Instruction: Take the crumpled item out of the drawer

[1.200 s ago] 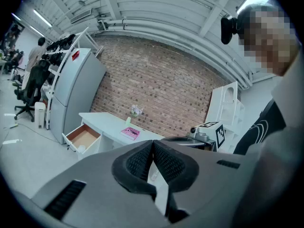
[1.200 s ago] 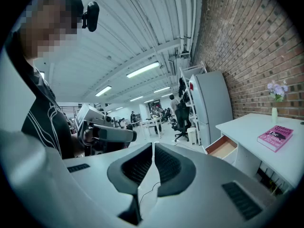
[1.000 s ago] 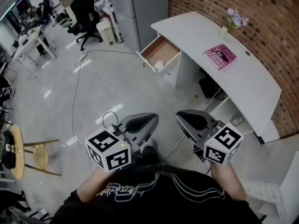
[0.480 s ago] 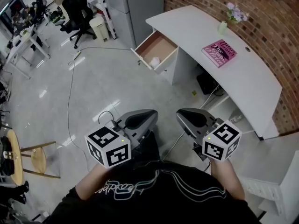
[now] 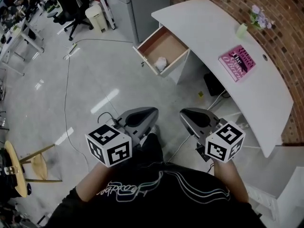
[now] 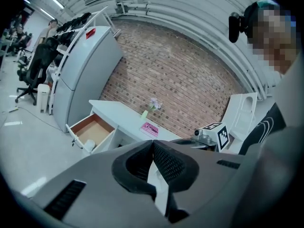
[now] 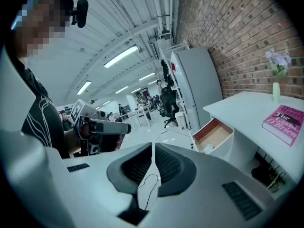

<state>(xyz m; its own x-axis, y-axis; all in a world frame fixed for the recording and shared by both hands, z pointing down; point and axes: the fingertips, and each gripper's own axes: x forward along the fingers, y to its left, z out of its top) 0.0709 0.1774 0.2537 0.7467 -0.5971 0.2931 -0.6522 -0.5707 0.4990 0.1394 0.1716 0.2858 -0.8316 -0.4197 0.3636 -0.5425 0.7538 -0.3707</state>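
A white desk (image 5: 223,37) runs along the brick wall, its wooden-lined drawer (image 5: 164,49) pulled open toward the floor. A crumpled white item (image 5: 161,63) lies in the drawer's near corner. The drawer (image 6: 92,132) shows far off in the left gripper view, and likewise the drawer (image 7: 213,134) in the right gripper view. I hold my left gripper (image 5: 151,112) and right gripper (image 5: 183,114) side by side close to my body, well short of the drawer. Both are shut with nothing between the jaws.
A pink book (image 5: 236,63) and a small vase of flowers (image 5: 243,30) sit on the desk. A grey cabinet (image 5: 142,4) stands left of the desk. A cable (image 5: 66,94) trails across the glossy floor. A wooden stool (image 5: 21,167) stands at the left; office chairs at the far back.
The view has shifted toward the desk, so the open drawer sits nearer the middle of the head view. Both grippers keep their place in front of me, still shut.
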